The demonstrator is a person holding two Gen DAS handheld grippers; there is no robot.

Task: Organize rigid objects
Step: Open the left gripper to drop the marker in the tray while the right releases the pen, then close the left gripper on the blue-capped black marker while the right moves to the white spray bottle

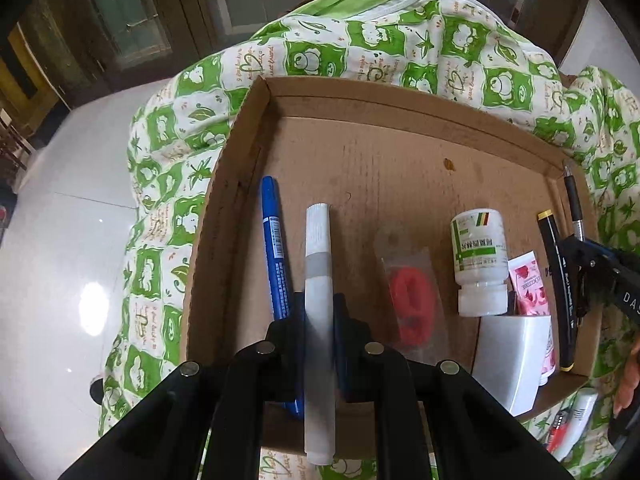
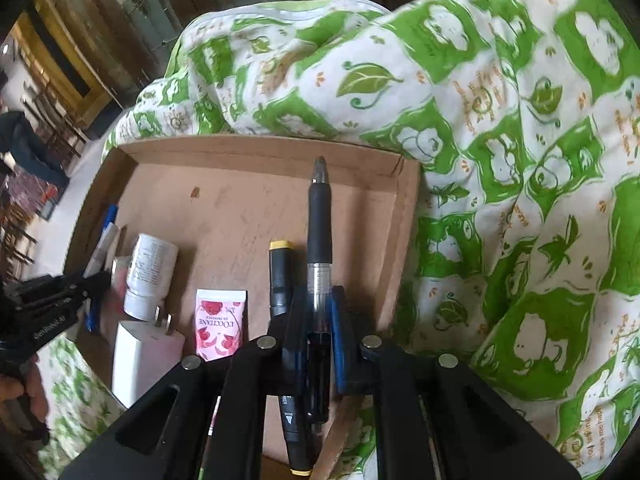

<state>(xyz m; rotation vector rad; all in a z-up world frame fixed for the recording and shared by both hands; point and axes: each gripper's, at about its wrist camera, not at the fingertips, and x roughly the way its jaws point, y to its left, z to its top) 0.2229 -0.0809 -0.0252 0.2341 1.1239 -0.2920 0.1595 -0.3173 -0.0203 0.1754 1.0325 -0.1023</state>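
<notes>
- The tray [image 1: 256, 128] is a shallow cardboard box lying on a green-and-white quilt [image 1: 360, 52]; its far half is bare cardboard, the near half holds the things.
- The left gripper [image 1: 319, 312] has its fingers closed on a white marker [image 1: 318, 280], held lengthways above the tray's left part, just beside a blue marker [image 1: 274, 248] that lies along the left wall.
- The right gripper [image 2: 319, 316] has its fingers closed on a black pen [image 2: 319, 240], tip toward the far wall, close to the right wall; a yellow-capped marker [image 2: 279, 272] lies just left of it.
- Only the left view shows a bag [image 1: 412, 296] with something red in it, between the white marker and the bottle [image 1: 478, 256].
- Both views show the bottle, a pink tube [image 2: 220, 324] and a white charger [image 2: 140, 356] near the front edge.
- Beyond the quilt: pale glossy floor [image 1: 60, 240] and dark glazed doors [image 1: 132, 20].
</notes>
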